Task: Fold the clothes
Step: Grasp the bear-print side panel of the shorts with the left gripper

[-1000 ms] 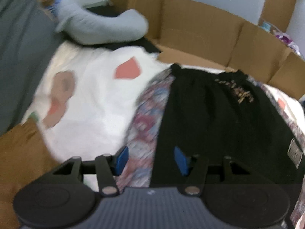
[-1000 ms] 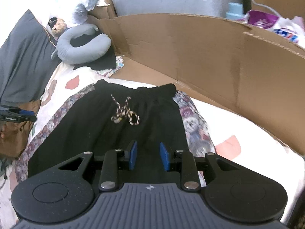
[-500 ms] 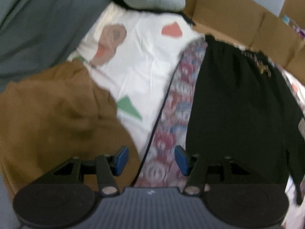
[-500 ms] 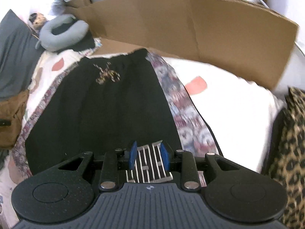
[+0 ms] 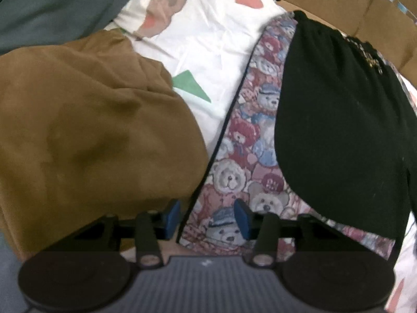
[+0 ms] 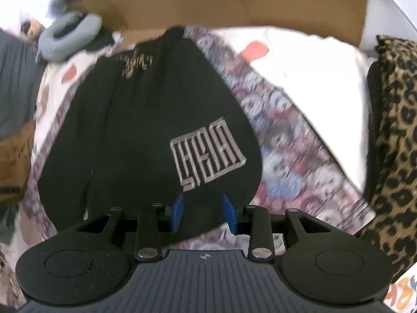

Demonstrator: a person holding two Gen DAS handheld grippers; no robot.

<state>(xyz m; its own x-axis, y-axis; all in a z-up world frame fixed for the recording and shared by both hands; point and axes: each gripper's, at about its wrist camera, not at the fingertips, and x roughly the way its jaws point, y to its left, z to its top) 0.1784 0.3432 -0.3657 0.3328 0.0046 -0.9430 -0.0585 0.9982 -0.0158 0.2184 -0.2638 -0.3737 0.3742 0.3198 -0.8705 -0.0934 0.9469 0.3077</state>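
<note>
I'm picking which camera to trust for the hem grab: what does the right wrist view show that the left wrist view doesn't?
Only the right wrist view shows the grey logo near the hem, the leopard-print fabric and the right gripper, jaws opening over the hem. Only the left shows the green triangle print and the left gripper, jaws closing over the teddy-bear cloth. Both show the black shorts and brown garment.

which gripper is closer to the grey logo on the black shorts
Right. The right gripper, jaws opening, sits just below the logo at the shorts' hem; the left gripper, jaws closing, is over the teddy-bear cloth beside them.
</note>
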